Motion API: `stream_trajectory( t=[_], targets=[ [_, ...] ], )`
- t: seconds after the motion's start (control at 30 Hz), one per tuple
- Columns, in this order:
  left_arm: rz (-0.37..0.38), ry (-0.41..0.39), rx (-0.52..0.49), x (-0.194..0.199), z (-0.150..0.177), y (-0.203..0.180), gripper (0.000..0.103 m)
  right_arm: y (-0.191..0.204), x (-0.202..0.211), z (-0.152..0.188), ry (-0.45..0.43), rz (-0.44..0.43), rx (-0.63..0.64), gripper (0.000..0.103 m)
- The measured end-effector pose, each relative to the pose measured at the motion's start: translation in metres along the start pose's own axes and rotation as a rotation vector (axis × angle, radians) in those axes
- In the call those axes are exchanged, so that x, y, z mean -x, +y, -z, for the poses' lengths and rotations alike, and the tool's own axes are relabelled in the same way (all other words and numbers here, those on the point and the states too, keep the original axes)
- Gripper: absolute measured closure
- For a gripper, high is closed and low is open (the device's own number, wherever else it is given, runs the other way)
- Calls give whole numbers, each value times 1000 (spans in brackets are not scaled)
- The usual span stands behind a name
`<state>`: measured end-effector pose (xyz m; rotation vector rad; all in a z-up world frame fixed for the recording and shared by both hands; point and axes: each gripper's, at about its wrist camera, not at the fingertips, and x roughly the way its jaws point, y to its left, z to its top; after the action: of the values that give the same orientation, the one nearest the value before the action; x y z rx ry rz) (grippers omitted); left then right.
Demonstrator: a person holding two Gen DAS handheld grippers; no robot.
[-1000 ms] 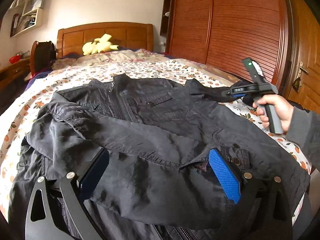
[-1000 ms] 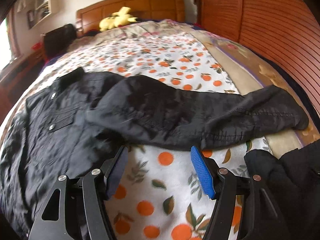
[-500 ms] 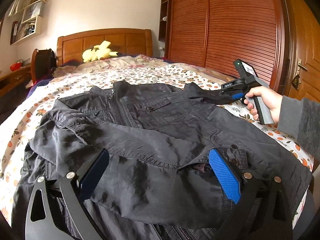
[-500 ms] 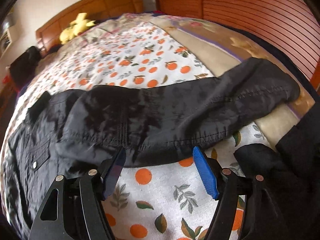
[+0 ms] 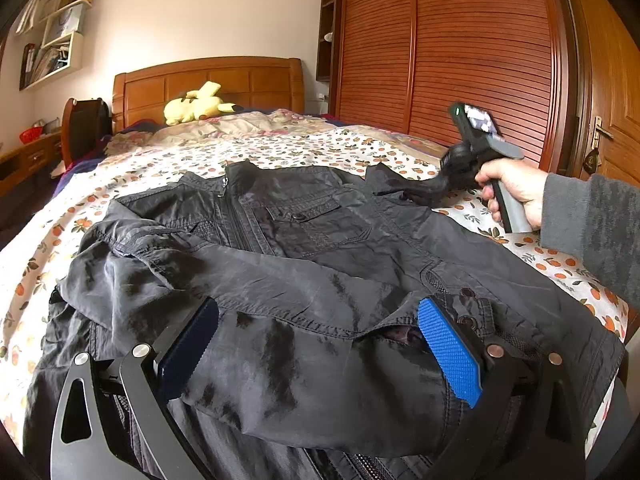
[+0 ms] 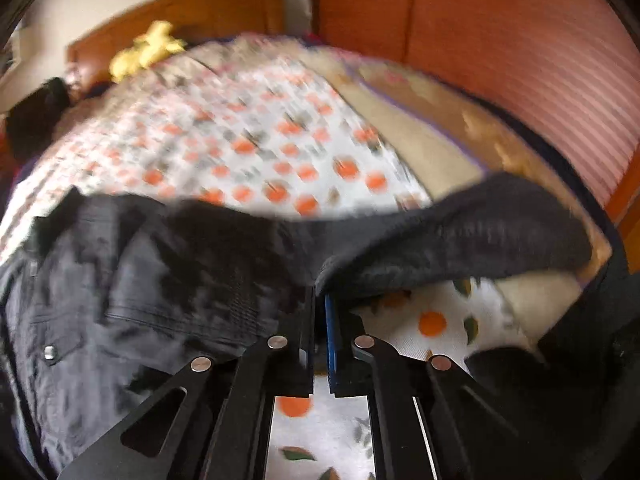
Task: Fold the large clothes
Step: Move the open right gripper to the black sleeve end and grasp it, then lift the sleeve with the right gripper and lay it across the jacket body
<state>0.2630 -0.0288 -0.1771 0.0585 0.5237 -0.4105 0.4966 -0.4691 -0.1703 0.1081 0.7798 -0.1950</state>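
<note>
- A dark grey, zip-front nylon jacket [image 5: 304, 248] is laid flat, front up, across a bed covered by a white quilt printed with oranges [image 5: 288, 148].
- One sleeve [image 5: 224, 280] is folded across the jacket's chest; its cuff end is draped between the left gripper's fingers.
- The left gripper [image 5: 316, 356] is held wide open, blue pads apart, resting on that sleeve fabric; nothing is pinched.
- The right gripper [image 6: 319, 312] is closed almost fully, jaws pressed on the edge of the other sleeve [image 6: 460, 232], which is stretched out sideways over the quilt.
- In the left view, the right gripper [image 5: 440, 184] is seen in the person's hand [image 5: 512, 192] at the jacket's far side.
- The right wrist view is motion-blurred, so finer grip detail cannot be made out.
- A yellow plush toy [image 5: 196, 108] is lying by the wooden headboard [image 5: 208, 80].
</note>
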Motion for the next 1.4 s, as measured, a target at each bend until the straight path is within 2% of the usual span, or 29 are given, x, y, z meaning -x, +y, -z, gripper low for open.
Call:
stream_trajectory(
  t=[0.13,0.33,0.47,0.63,0.77,0.87,0.93,1.0,1.1,1.13,1.2,1.33,1.4],
  targets=[
    [0,2,1,1,0,0,2,34,39,3,-67,-129,130,100],
    [0,3,1,1,0,0,2,80,77,22,-83,-247,271,100],
    [-1,3,3,1,0,1,2,97,83,35,-57,-291,316,99],
    [-1,4,3,1,0,1,2,112,81,55,17,-318,373,99],
    [-2,3,2,2,0,1,2,109,84,71,60,-334,377,93],
    [-1,3,3,1,0,1,2,106,101,77,50,-338,402,90],
    [-1,4,3,1,0,1,2,100,114,78,24,-322,419,79],
    [-2,3,2,2,0,1,2,92,123,75,-2,-305,428,64],
    [-1,4,2,1,0,1,2,76,129,68,-28,-256,427,61],
    [-1,4,3,1,0,1,2,71,129,66,-34,-239,426,58],
    [-1,4,2,1,0,1,2,60,125,63,-40,-197,425,44],
    [-1,4,3,1,0,1,2,42,103,61,-19,-110,429,37],
    [-1,5,3,1,0,1,2,33,88,60,22,-96,416,32]
  ],
)
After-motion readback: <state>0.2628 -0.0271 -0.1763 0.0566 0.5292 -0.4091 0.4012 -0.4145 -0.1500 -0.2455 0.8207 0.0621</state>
